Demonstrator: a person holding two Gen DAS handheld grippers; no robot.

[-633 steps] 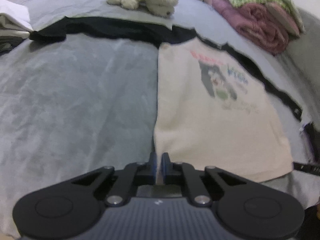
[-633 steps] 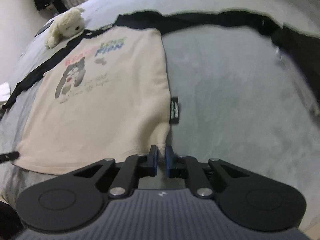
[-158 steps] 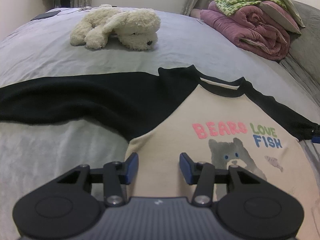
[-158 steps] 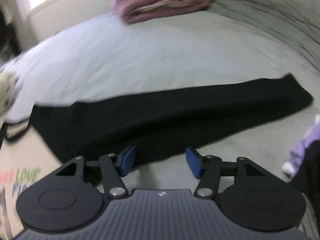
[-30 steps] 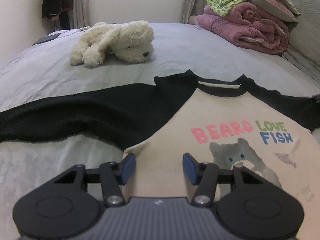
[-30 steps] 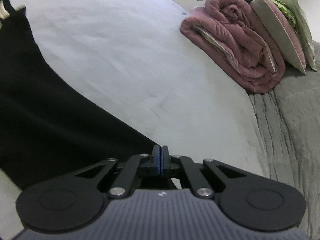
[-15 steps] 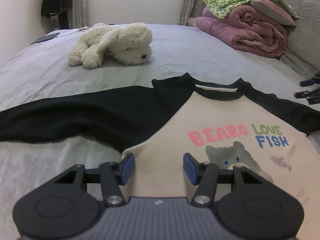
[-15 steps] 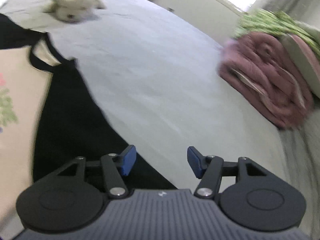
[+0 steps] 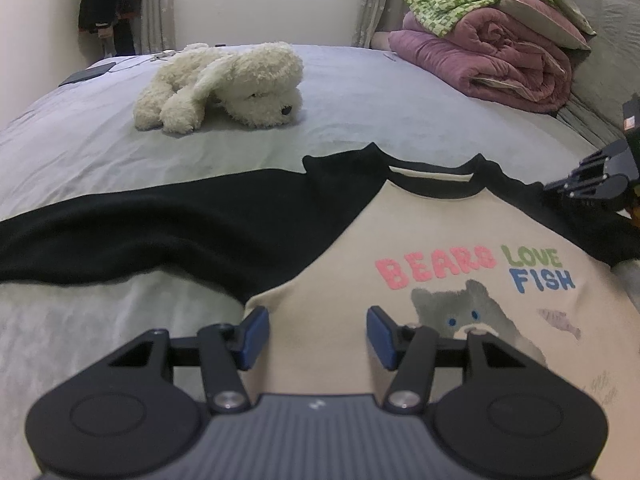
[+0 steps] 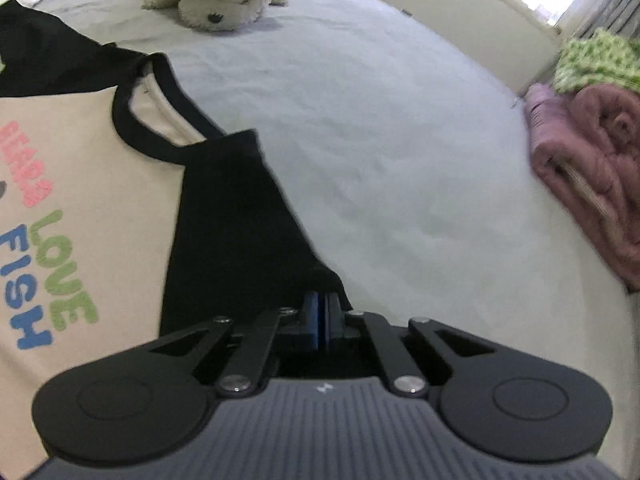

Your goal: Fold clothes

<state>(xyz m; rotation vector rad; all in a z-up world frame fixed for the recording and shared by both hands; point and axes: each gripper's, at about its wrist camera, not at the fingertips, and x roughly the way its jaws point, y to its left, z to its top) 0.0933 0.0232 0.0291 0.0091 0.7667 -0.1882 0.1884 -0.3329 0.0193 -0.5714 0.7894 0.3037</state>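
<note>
Left wrist: left gripper point(image 9: 316, 332) parted over shirt point(image 9: 360, 280), right gripper point(image 10: 321, 316) pinching sleeve point(image 10: 240, 220), plush dog point(image 9: 224, 84) beyond.

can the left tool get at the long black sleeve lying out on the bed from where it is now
Probably yes. The left tool is open over the shirt's cream front, and the black sleeve lies flat just beyond it, to its left, with nothing on it.

Matt cloth shirt point(image 9: 344, 288) on a soft grey bedsheet point(image 9: 80, 152); fluffy plush dog point(image 9: 224, 84) beyond.
</note>
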